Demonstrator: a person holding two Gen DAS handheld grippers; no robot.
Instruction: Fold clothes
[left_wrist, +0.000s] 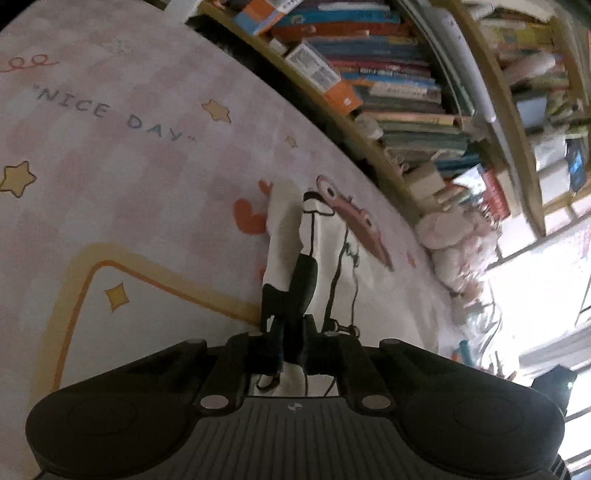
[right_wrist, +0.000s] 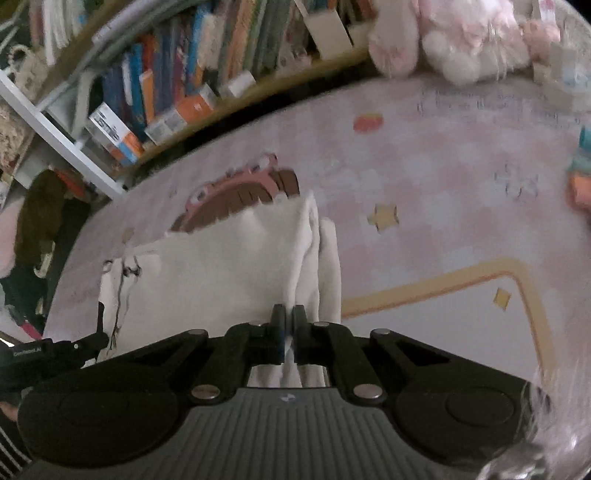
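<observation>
A white garment (right_wrist: 221, 258) with a black line drawing (left_wrist: 343, 266) lies on a pink printed mat (left_wrist: 129, 155). In the right wrist view my right gripper (right_wrist: 288, 314) is shut on a bunched fold of the garment's right side, and the cloth rises in a ridge from the fingers. In the left wrist view my left gripper (left_wrist: 290, 295) is shut on a raised fold of the same white cloth (left_wrist: 284, 229), with its black fingertips pressed together. The left tool's black housing (right_wrist: 55, 350) shows at the garment's lower left edge in the right wrist view.
A low bookshelf (left_wrist: 388, 85) packed with books runs along the mat's far edge. Pink and white plush toys (right_wrist: 461, 40) sit at the mat's corner. A striped sleeve (right_wrist: 11, 450) shows at the bottom left. Bright window light (left_wrist: 546, 288) fills the right of the left wrist view.
</observation>
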